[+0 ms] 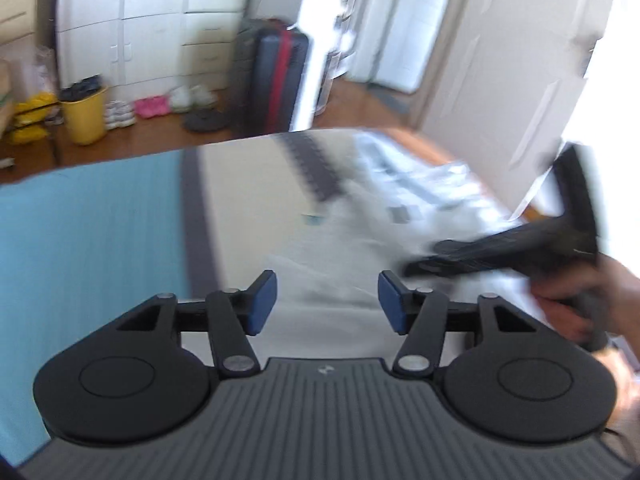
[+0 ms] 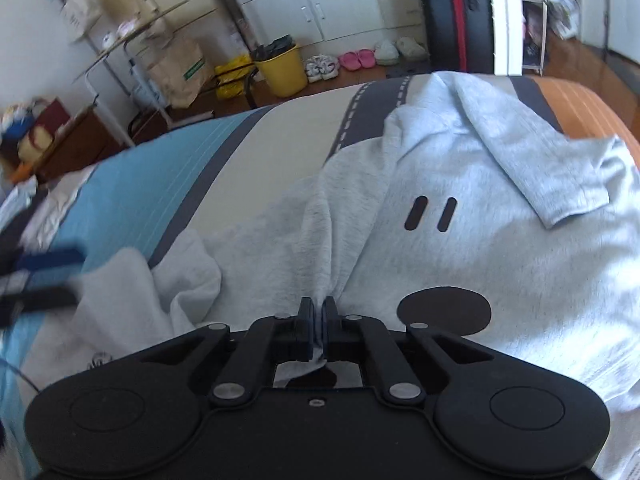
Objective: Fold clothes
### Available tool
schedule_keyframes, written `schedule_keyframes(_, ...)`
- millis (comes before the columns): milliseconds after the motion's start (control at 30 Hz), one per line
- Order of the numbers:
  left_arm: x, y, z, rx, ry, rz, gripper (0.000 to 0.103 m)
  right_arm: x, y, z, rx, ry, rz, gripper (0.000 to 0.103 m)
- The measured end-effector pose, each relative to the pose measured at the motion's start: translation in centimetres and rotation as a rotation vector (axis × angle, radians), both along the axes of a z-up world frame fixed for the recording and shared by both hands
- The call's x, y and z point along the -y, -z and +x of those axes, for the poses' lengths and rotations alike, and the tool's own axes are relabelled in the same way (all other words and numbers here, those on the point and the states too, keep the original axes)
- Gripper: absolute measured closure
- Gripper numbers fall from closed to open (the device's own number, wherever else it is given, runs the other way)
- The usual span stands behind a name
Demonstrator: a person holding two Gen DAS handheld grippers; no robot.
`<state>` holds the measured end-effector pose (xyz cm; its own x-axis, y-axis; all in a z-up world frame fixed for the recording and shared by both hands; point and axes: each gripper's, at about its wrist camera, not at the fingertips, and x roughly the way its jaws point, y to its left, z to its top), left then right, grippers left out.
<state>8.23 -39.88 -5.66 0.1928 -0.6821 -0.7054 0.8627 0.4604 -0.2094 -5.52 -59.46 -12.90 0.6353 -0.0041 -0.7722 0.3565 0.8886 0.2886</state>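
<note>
pinching grey shirt (image 2: pixel 460 240) fold, right claw (image 2: pixel 318 322); left claw (image 1: pixel 327 300) spread above bedspread (image 1: pixel 100 240); bed edge beyond

A bed cover (image 2: pixel 224 160) striped in blue, dark grey, cream and orange fills the near ground. Far behind it on the wooden floor stands a yellow bucket (image 2: pixel 282 70), with white sneakers (image 2: pixel 320 67) and pink slippers (image 2: pixel 357 58) to its right. Farther right, a black suitcase (image 2: pixel 456 16) with a red strap stands upright against white cabinets (image 2: pixel 320 4). A brown paper bag (image 2: pixel 182 68) leans at far left.
</note>
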Motion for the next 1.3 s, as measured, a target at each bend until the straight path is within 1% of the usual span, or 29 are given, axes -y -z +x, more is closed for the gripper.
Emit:
schedule_keyframes(100, 2.9, 1.5, 2.2, -0.093, -0.062, 0.098, 0.047, 0.2, 0.3, -0.1, -0.024, -0.032, 0.005, 0.097)
schedule_keyframes(133, 3.6, 1.9, 2.6, -0.099, -0.081, 0.115, 0.047, 0.5, 0.4, -0.2, -0.028, -0.037, 0.021, 0.097)
schedule_keyframes(233, 5.0, 3.4, 3.0, -0.027, -0.095, 0.149, 0.044, 1.8, 1.0, -0.9, -0.023, -0.036, 0.109, 0.097)
schedule_keyframes(300, 5.7, 4.4, 3.7, -0.027, -0.079, 0.159, 0.044, 2.7, 1.5, -1.3, -0.020, -0.036, 0.168, 0.097)
schedule_keyframes(333, 5.9, 4.9, 4.1, -0.050, -0.071, 0.148, 0.048, 3.2, 1.7, -1.5, -0.018, -0.036, 0.197, 0.097)
schedule_keyframes(367, 5.8, 5.1, 4.4, -0.088, -0.063, 0.120, 0.050, 3.6, 1.9, -1.7, -0.013, -0.033, 0.225, 0.097)
schedule_keyframes(433, 4.6, 4.7, 4.0, -0.127, -0.019, 0.055, 0.082, 4.3, 2.3, -2.1, -0.001, -0.015, 0.276, 0.097)
schedule_keyframes(467, 3.9, 4.4, 3.6, -0.140, 0.005, 0.023, 0.085, 4.5, 2.4, -2.2, 0.002, -0.003, 0.303, 0.096)
schedule_keyframes(500, 3.5, 4.2, 3.1, -0.138, 0.018, 0.002, 0.090, 4.8, 2.6, -2.3, 0.005, 0.009, 0.331, 0.096)
schedule_keyframes(533, 3.3, 4.0, 2.6, -0.118, 0.018, -0.005, 0.095, 5.1, 2.7, -2.5, 0.008, 0.021, 0.359, 0.095)
schedule_keyframes(567, 3.3, 3.8, 2.1, -0.089, 0.016, -0.008, 0.096, 5.2, 2.6, -2.7, 0.016, 0.038, 0.368, 0.095)
schedule_keyframes(633, 3.2, 3.4, 1.4, -0.035, 0.007, -0.015, 0.100, 5.2, 1.9, -3.2, 0.043, 0.082, 0.339, 0.095)
schedule_keyframes(767, 2.6, 2.2, 2.0, 0.024, -0.037, -0.035, 0.100, 5.2, 0.6, -4.2, 0.096, 0.172, 0.281, 0.094)
schedule_keyframes(800, 2.6, 1.6, 2.5, 0.052, -0.050, -0.036, 0.100, 5.2, 0.3, -4.5, 0.110, 0.194, 0.266, 0.091)
schedule_keyframes(867, 2.9, 0.0, 4.5, 0.118, -0.095, -0.029, 0.101, 5.2, -0.4, -5.0, 0.136, 0.238, 0.237, 0.075)
schedule_keyframes(933, 3.2, -1.7, 7.0, 0.193, -0.153, -0.016, 0.100, 5.1, -1.1, -5.5, 0.163, 0.283, 0.208, 0.063)
schedule_keyframes(1000, 3.9, -3.4, 10.0, 0.298, -0.226, 0.011, 0.100, 5.4, -1.6, -6.1, 0.182, 0.330, 0.175, 0.062)
schedule_keyframes(1067, 4.6, -5.1, 13.1, 0.403, -0.300, 0.038, 0.100, 6.5, -1.5, -7.0, 0.172, 0.388, 0.132, 0.061)
schedule_keyframes(1133, 5.2, -6.0, 16.2, 0.478, -0.367, 0.069, 0.101, 7.6, -1.3, -7.9, 0.162, 0.446, 0.089, 0.061)
schedule_keyframes(1233, 5.7, -6.5, 20.3, 0.536, -0.475, 0.099, 0.101, 9.3, -1.1, -9.2, 0.146, 0.532, 0.024, 0.061)
schedule_keyframes(1300, 5.9, -6.3, 22.7, 0.533, -0.531, 0.110, 0.100, 10.4, -1.0, -10.1, 0.136, 0.589, -0.019, 0.060)
